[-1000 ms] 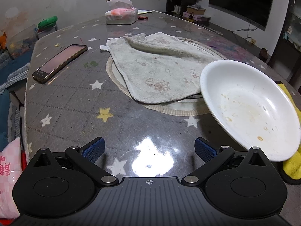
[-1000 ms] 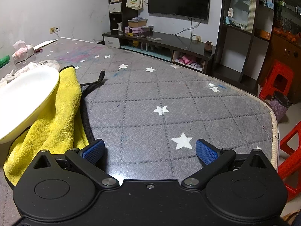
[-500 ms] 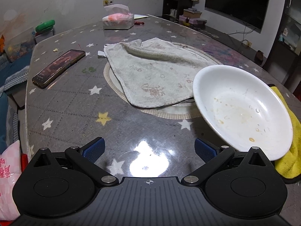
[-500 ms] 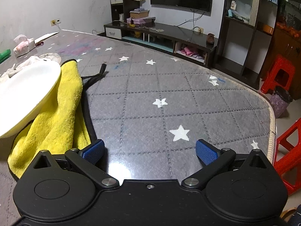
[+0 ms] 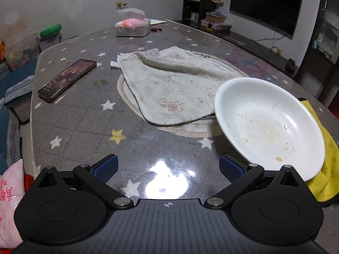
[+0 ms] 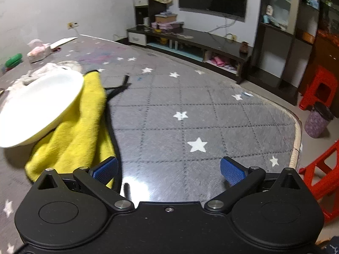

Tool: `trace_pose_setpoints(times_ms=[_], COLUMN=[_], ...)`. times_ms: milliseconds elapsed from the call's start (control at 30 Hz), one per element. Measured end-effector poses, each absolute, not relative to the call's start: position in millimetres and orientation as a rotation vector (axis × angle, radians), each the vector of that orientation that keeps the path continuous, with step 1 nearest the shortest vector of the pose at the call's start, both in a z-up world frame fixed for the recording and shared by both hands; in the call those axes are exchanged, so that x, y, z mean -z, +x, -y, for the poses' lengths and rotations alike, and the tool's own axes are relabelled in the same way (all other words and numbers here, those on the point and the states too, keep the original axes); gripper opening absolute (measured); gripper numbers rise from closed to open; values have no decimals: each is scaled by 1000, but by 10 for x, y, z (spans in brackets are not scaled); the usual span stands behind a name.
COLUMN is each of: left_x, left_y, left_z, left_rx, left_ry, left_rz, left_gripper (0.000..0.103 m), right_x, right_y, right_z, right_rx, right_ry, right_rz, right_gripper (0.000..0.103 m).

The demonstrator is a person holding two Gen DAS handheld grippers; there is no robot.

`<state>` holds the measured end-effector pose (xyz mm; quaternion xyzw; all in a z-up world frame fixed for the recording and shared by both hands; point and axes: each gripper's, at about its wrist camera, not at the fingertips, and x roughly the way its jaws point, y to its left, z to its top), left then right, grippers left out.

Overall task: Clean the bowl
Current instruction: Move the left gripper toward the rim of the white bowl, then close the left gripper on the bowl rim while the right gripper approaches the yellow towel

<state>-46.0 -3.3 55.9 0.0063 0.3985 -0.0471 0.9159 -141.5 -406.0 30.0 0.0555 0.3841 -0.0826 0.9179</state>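
Note:
A white bowl (image 5: 269, 124) with food specks inside sits tilted, resting on a yellow cloth (image 5: 324, 169). It also shows in the right wrist view (image 6: 40, 108), with the yellow cloth (image 6: 78, 135) under it. My left gripper (image 5: 167, 167) is open and empty, just near-left of the bowl. My right gripper (image 6: 168, 169) is open and empty, its left finger pad (image 6: 106, 169) at the cloth's near edge.
A grey-white towel (image 5: 173, 82) lies on a round mat (image 5: 190, 131) beyond the bowl. A phone (image 5: 67, 79) lies at left and a tissue box (image 5: 132, 24) at the back. The table edge (image 6: 296, 139) and red stools (image 6: 317, 89) are to the right.
The left gripper has drawn back a little, so the bowl sits further left in its view. The right gripper has swung left towards the yellow cloth. Both stay open.

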Motion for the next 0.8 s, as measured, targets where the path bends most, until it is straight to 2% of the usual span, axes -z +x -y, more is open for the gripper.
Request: trace_pose_setpoints(times_ms=[433, 800], left_x=[-651, -899], left_y=[-516, -634], left_z=[123, 363], left_rx=[123, 264], left_ry=[40, 101], left_rz=[-845, -769], left_gripper=[103, 103], right_x=[-589, -486], right_y=[-1513, -1157], right_z=[3690, 3294], right_rx=[-42, -157], right_ry=[23, -13], right_rz=[-774, -788], right_gripper=[103, 103])
